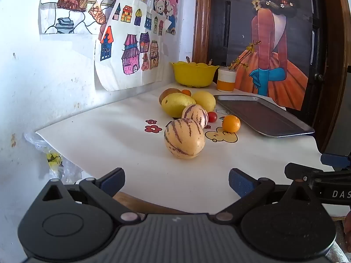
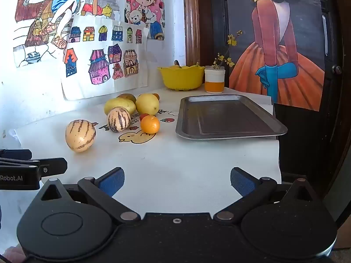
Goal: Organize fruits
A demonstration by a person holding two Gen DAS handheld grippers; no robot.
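Observation:
Loose fruit lies on the white table (image 1: 109,144): a striped pepino melon (image 1: 184,138) nearest, a second one (image 1: 195,114) behind it, a small orange (image 1: 231,123), a cherry tomato (image 1: 212,117), a mango (image 1: 177,105), a lemon (image 1: 204,100) and a brown fruit (image 1: 169,92). An empty metal tray (image 1: 263,116) lies to the right. My left gripper (image 1: 176,183) is open and empty, short of the near melon. In the right wrist view the near melon (image 2: 80,135), orange (image 2: 150,124) and tray (image 2: 226,116) show. My right gripper (image 2: 177,182) is open and empty above the table's front.
A yellow bowl (image 1: 194,73) and a white-and-orange cup (image 1: 226,80) with a flower sprig stand at the back by the wall. Drawings hang on the wall at left. A dark door is at right. A plastic bag (image 1: 50,153) lies beyond the table's left edge.

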